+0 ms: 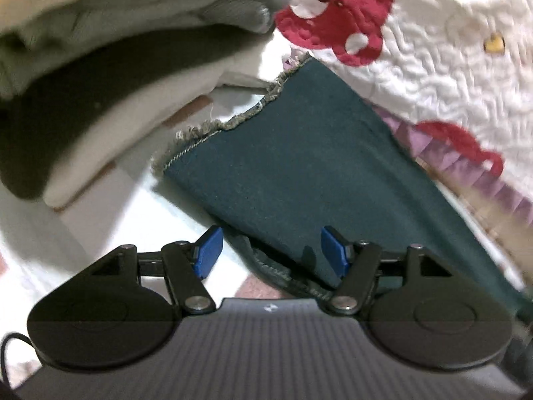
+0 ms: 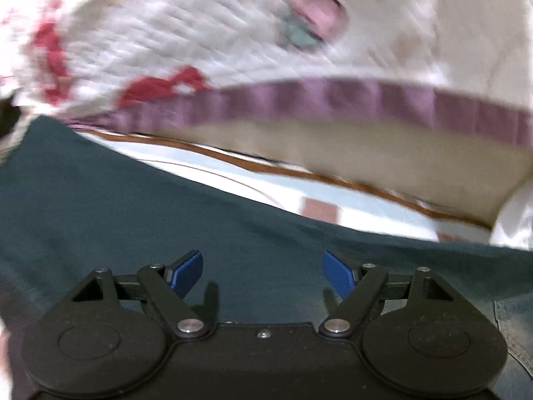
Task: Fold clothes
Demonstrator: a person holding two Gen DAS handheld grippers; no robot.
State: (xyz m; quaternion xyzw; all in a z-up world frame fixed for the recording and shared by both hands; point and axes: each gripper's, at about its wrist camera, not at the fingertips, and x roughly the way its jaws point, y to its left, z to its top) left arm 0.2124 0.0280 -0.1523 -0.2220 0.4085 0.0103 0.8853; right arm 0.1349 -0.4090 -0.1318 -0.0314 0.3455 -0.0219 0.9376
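Folded cloth in cream, grey and dark brown forms a blurred stack of clothes at the upper left of the left wrist view, resting on a pale bed sheet. Just right of the stack, in the centre, lies a dark teal denim garment with a frayed, pale-stitched hem along its upper left edge. It stretches diagonally toward the lower right. Below it, the left gripper has its two blue pads spread wide apart with nothing between them; a seamed edge of the garment passes under the gap near the right pad. To the upper right, a white quilt printed with red bear shapes and edged with a purple ruffle borders the garment.

In the right wrist view, the same teal garment fills the left and middle of the lower frame, with a lighter stitched pocket area at the far right edge. The right gripper hovers over it, its blue pads also wide apart and holding nothing. Above, a strip of the sheet shows, then the quilt and its purple ruffle, heavily blurred.
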